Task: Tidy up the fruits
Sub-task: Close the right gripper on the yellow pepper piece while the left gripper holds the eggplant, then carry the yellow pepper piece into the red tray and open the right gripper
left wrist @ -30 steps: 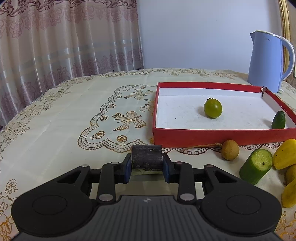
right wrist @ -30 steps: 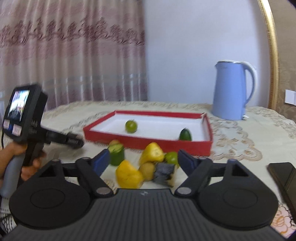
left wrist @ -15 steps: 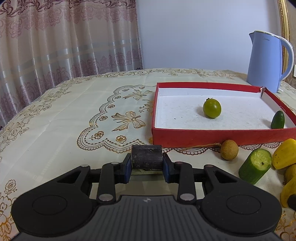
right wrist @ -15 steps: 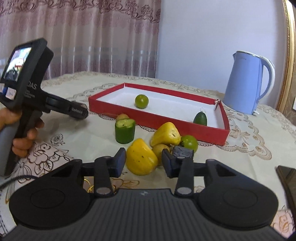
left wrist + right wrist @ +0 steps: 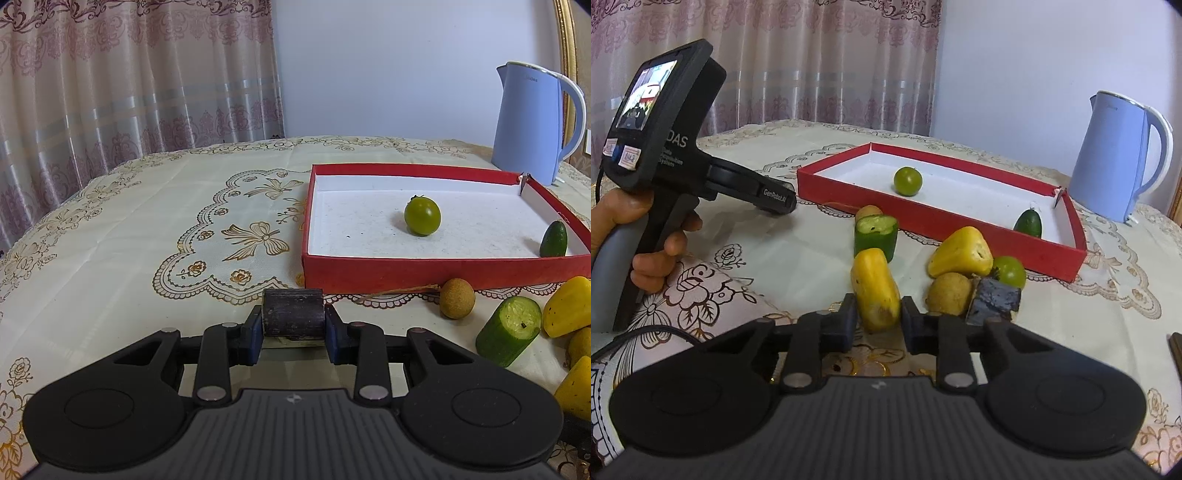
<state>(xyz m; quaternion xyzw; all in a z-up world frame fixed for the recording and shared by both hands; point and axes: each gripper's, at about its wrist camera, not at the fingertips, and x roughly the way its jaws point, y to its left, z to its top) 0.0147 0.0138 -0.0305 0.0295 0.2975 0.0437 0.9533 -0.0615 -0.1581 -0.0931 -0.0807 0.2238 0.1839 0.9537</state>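
Tablecloth point(image 5: 110, 240): red tray point(image 5: 406, 273) holds two green fruits; left gripper point(image 5: 293, 332) clamps dark block point(image 5: 293, 312), right gripper point(image 5: 875, 321) yellow fruit point(image 5: 875, 288).

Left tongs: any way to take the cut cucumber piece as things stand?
Probably not yet: the left tongs are shut on a dark block, so they are occupied. The cucumber piece itself stands unobstructed on the cloth beside them.

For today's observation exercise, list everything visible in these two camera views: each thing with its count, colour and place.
Tray: one, red, on the tablecloth.
Round fruit: two, green, one in the tray, one outside.
Small oval fruit: one, dark green, tray corner.
Cucumber piece: one, green, before the tray.
Yellow fruit: two, one lying free, one gripped.
Brown fruit: two, near the pile.
Dark blocks: two.
Kettle: one, blue, behind.
Left gripper: shut on a block.
Right gripper: just closed on yellow fruit.
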